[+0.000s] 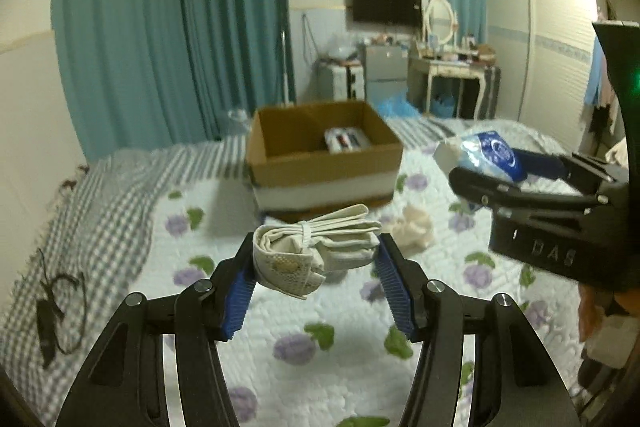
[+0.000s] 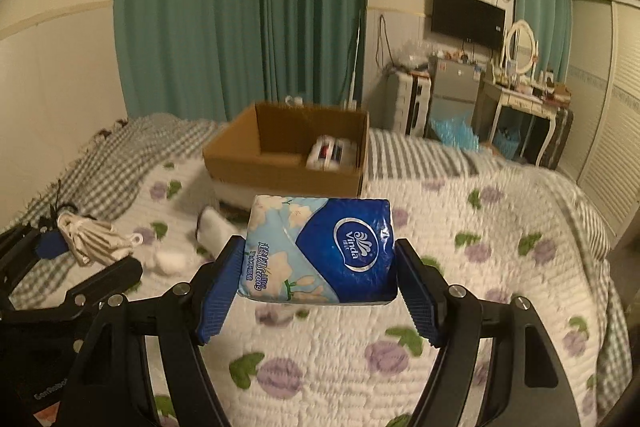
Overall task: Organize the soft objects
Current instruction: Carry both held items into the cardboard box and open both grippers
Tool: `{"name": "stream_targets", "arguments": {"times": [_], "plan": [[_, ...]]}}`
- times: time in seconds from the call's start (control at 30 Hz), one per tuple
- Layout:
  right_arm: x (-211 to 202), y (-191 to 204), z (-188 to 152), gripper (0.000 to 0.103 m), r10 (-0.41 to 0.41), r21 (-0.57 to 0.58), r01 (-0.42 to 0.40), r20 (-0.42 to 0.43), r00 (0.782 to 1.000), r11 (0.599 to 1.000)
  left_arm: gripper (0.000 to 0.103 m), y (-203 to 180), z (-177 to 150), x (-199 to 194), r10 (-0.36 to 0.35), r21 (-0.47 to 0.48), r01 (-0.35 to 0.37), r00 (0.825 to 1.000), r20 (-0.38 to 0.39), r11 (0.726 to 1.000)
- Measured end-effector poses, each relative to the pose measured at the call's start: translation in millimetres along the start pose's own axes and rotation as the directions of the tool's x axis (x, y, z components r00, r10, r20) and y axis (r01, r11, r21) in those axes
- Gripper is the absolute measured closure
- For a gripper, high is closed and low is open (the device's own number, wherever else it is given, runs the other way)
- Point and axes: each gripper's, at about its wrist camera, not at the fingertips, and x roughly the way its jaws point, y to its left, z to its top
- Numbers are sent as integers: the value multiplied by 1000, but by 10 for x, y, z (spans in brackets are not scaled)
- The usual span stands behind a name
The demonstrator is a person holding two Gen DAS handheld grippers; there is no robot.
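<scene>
My left gripper point(image 1: 316, 247) is shut on a folded white cloth bundle point(image 1: 316, 251) tied with a white strap, held above the bed. My right gripper point(image 2: 320, 247) is shut on a blue Vinda tissue pack point(image 2: 324, 251), also above the bed. The right gripper and pack also show in the left wrist view point(image 1: 492, 155); the left gripper with the bundle shows in the right wrist view point(image 2: 92, 239). An open cardboard box point(image 1: 324, 163) stands ahead on the bed with one wrapped pack point(image 1: 346, 139) inside. A cream soft item point(image 1: 412, 231) lies on the quilt in front of the box.
The bed has a white floral quilt point(image 2: 460, 267) and a grey checked blanket point(image 1: 100, 207) on the left. A black cord point(image 1: 52, 315) lies on the blanket. Teal curtains point(image 1: 180, 27), a small fridge point(image 2: 456, 95), a dressing table point(image 2: 520, 99) and a wardrobe point(image 1: 556, 47) stand beyond.
</scene>
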Motion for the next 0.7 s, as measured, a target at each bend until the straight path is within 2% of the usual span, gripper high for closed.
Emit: {"name": "stream_targets", "arguments": {"times": [0.17,0.3,0.47,0.7], "plan": [[-59,-73,427,30,27,-7,-27,64,998,1000,46,91,323,74,1,-8,-1,999,41,1000],[94,-96,793,30,43,-28,-41,90,995,999,46,156,620,258,31,10,-31,996,78,999],[594,-128,1095,30,74,-20,-73,68,995,997,46,238,913,759,33,12,-34,996,79,999],[1410,-196,1228,30,96,-11,-95,24,995,995,46,303,1036,1621,28,28,-29,999,28,999]]}}
